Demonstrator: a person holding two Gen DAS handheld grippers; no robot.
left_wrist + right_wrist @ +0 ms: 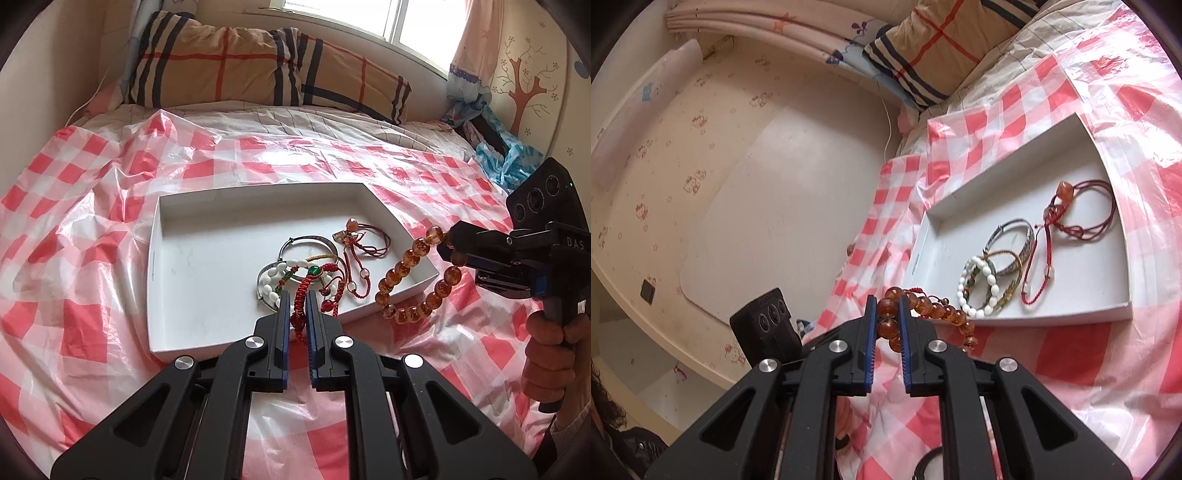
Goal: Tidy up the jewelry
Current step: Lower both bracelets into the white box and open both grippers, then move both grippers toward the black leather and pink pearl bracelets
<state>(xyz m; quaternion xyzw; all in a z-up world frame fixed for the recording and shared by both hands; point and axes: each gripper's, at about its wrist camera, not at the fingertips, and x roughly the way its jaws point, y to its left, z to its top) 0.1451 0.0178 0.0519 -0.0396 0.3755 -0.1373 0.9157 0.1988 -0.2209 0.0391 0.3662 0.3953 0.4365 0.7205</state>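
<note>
Bedroom, bed covered with red-and-white checked plastic sheet [92,229]; plaid pillow [258,62] at 12 o'clock under the window. White shallow box [177,266] sits mid-sheet; jewelry piled in its near-right part.

Left gripper [296,306]: jaws nearly together, clamped on red braided cord bracelet [301,295], tips over the box's near edge, pitched steeply down. White bead bracelet [273,280] and silver bangle [310,243] lie just past the tips, tangled with the cord.

Right gripper [887,314]: pads pinched on amber bead bracelet [410,277], which hangs in a loop off the box's corner at 3 o'clock in the left view. Tool held near level, the person's hand [550,358] wrapped around its handle.

Judgement: both bracelets look headed for placement in the box. Do it well:
- move the amber loop over bare box floor at 10 o'clock, lower until beads rest, then release
- lift the red cord slowly; it may drag the white beads along
- keep the pieces apart, not stacked
</note>
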